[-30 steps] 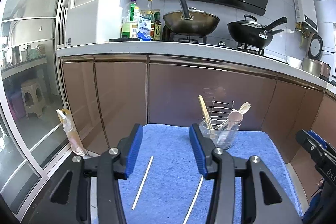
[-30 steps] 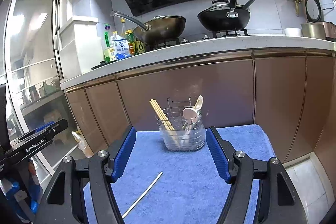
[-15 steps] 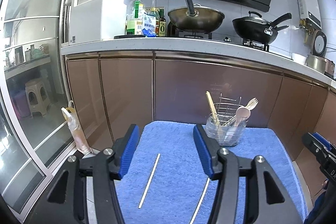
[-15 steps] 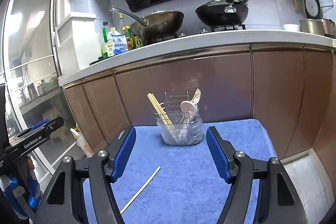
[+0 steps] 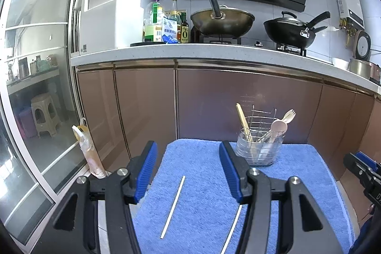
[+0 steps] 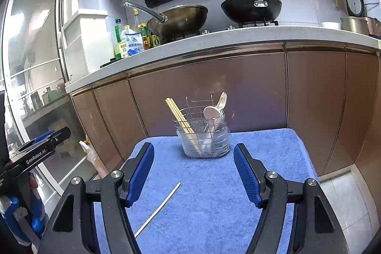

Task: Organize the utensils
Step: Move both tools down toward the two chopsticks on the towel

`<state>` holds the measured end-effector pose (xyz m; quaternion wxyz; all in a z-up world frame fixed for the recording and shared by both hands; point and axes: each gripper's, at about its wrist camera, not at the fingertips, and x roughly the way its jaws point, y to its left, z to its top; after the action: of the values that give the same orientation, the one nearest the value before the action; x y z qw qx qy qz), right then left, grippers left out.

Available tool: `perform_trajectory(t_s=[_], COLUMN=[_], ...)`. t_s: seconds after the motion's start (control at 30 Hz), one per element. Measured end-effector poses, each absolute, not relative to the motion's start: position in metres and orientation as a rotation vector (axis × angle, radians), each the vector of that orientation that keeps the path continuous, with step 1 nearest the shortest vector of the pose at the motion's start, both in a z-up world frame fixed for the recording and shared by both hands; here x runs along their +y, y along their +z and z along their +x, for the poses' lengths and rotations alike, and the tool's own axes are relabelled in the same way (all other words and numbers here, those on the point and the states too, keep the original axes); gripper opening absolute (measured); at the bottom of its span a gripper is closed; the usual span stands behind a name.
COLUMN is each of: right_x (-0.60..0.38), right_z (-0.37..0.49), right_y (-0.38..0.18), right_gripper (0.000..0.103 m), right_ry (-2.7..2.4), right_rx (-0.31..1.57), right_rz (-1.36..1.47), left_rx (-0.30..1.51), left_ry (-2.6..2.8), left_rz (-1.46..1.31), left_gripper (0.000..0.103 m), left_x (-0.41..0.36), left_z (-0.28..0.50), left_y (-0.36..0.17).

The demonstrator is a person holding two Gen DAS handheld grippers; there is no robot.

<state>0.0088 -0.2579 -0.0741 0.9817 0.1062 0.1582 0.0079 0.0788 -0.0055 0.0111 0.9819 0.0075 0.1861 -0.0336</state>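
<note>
A clear utensil holder (image 5: 259, 148) (image 6: 204, 139) stands at the far edge of a blue towel (image 5: 204, 194) (image 6: 214, 192); in it are wooden chopsticks (image 6: 181, 120), a pale spoon (image 6: 210, 113) and a spork (image 5: 288, 116). Two white chopsticks lie loose on the towel: one (image 5: 173, 205) between the left fingers, another (image 5: 232, 230) partly hidden under the right-hand finger. The right wrist view shows one white chopstick (image 6: 158, 208). My left gripper (image 5: 188, 164) is open and empty above the towel. My right gripper (image 6: 194, 167) is open and empty, facing the holder.
Brown cabinet doors (image 5: 214, 101) rise right behind the towel under a white counter (image 5: 190, 50) with woks and bottles. A glass sliding door (image 5: 31, 87) is at the left. A plastic bag (image 5: 88, 151) hangs beside the towel's left edge. Tiled floor (image 6: 345, 206) lies at right.
The left gripper's jaws have spread a little wider. Both views have tilted up slightly, so the holder and counter sit lower in frame. The loose chopsticks have not moved.
</note>
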Motion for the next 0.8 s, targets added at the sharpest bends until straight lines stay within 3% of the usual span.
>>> perform_trajectory(t_s=[0.8], right_x=[-0.244], right_z=[0.045], right_y=[-0.1], right_gripper=[0.069], right_ry=[0.028], right_rx=[0.432], right_rz=[0.18], left_rx=[0.439], left_ry=[-0.067], left_rz=[0.066], left_gripper=[0.052], left_x=[-0.001], left_z=[0.114], left_y=[-0.016])
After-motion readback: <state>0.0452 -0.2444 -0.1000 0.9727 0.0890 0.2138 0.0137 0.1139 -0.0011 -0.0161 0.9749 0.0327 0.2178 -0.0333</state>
